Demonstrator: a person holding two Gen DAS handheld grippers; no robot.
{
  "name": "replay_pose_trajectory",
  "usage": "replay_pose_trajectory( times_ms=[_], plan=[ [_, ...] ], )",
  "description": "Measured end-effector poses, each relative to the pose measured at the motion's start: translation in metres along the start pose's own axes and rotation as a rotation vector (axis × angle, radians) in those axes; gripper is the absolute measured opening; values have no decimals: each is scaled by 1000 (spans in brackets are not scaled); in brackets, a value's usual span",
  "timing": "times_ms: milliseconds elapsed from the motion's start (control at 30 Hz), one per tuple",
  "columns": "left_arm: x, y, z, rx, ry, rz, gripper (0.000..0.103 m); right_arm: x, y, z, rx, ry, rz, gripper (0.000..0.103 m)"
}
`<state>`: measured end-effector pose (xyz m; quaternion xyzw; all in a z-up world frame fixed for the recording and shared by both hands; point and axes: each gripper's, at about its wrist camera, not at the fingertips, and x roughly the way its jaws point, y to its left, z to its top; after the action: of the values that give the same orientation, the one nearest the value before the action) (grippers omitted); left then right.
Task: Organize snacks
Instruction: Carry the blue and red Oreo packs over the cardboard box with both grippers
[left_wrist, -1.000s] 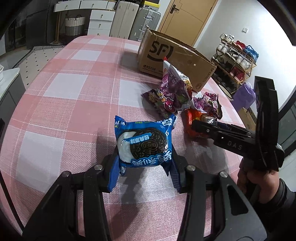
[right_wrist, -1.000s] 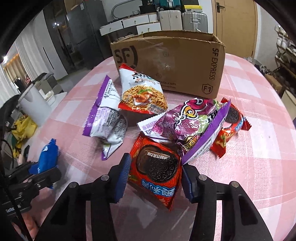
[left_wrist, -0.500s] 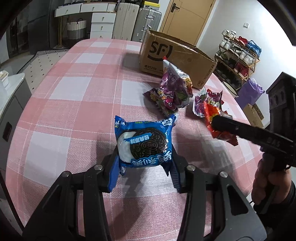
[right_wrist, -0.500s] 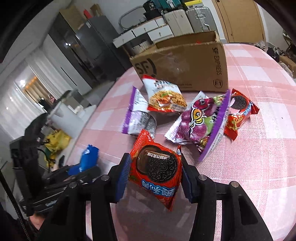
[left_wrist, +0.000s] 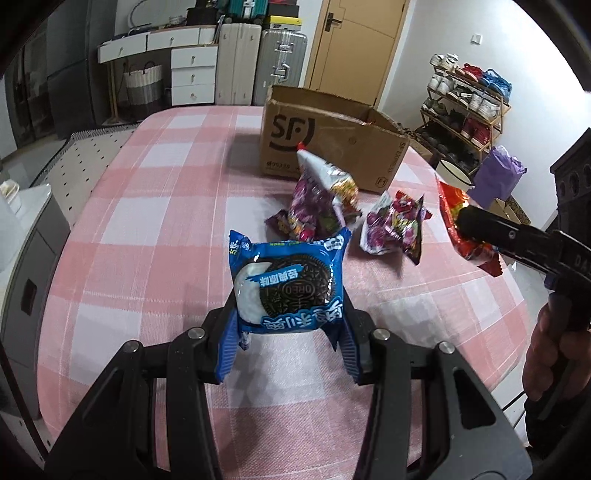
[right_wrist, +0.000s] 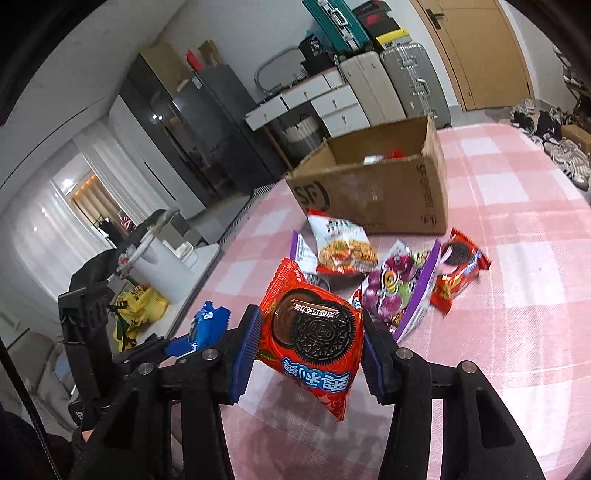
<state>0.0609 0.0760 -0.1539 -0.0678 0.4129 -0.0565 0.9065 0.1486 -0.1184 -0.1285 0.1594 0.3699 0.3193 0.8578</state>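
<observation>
My left gripper is shut on a blue Oreo packet and holds it above the pink checked table. My right gripper is shut on a red Oreo packet, lifted above the table; it also shows in the left wrist view. An open SF cardboard box stands at the far side, also in the left wrist view. Before it lie a noodle snack bag, purple bags and another red Oreo packet.
A shoe rack and a purple bag stand off the table's right side. Suitcases and white drawers line the far wall. A white cabinet sits left of the table.
My right gripper has lifted the red Oreo packet off the pile and risen well above the table. My left gripper has also risen with the blue packet still in it.
</observation>
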Motion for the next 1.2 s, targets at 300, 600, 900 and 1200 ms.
replay_pose_trajectory(
  times_ms=[300,600,900,1200],
  plan=[
    [-6,-4,44,34,-20,-30,43,-30,9,31,-52,-72,15,50],
    [-19,-4,106,65,-73,-30,43,-41,19,75,-146,-106,9,50],
    [-10,-19,165,91,-64,-40,43,-40,26,128,-217,-127,24,50],
    [6,-35,222,76,-68,-49,43,-23,17,181,-204,-131,37,50]
  ],
)
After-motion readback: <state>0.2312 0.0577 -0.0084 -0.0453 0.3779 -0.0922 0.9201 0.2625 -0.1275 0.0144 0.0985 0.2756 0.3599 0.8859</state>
